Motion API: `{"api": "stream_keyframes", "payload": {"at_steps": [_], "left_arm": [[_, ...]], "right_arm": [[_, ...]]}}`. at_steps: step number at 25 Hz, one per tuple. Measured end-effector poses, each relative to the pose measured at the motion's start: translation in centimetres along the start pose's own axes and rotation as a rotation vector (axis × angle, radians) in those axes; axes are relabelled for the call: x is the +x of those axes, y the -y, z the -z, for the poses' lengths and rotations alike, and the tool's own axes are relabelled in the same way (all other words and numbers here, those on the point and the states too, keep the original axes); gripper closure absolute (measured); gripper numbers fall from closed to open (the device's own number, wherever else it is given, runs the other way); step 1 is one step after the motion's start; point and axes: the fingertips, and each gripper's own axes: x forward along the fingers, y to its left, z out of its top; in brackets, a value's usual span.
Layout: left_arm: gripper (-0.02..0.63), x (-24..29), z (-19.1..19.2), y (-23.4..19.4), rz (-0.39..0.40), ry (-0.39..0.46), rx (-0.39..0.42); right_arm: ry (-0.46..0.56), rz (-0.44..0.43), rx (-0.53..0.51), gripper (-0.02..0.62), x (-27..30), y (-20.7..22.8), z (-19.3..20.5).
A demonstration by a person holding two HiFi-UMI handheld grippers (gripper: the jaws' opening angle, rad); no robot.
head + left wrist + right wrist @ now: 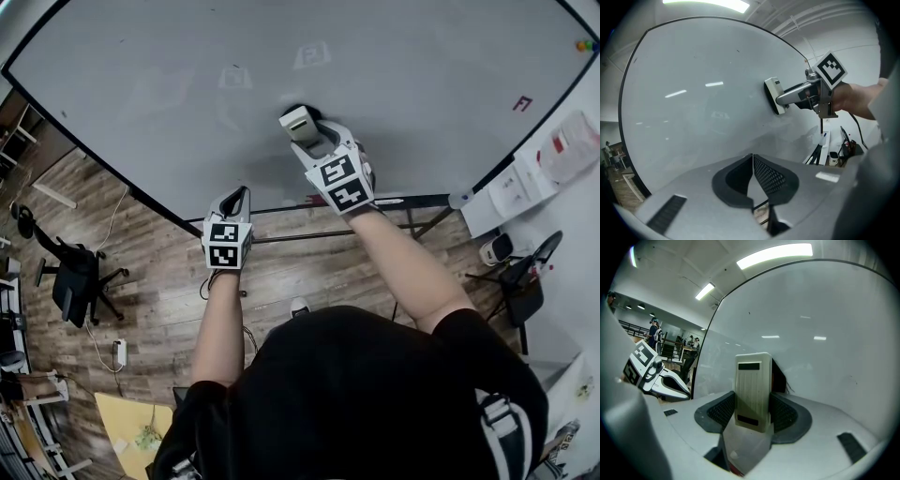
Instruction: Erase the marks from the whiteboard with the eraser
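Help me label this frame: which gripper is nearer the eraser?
Right. The right gripper clamps the eraser against the whiteboard; the left gripper hangs apart, lower left, shut.

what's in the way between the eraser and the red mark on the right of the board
Nothing visible. The eraser, shut in the right gripper's jaws, presses on the whiteboard, and only bare surface lies between it and the red mark. The left gripper hangs lower, off that path.
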Motion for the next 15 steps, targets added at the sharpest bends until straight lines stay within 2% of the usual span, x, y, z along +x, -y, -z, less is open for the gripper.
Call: {"api": "stream_keyframes", "payload": {"at_steps": [15], "left_arm": [[0.594,0.8,-0.8,2.0,0.031,0.001,0.019]], "right_arm": [[-0.035,0.066,0.0,0.365,-2.7,4.3,2.5]]}}
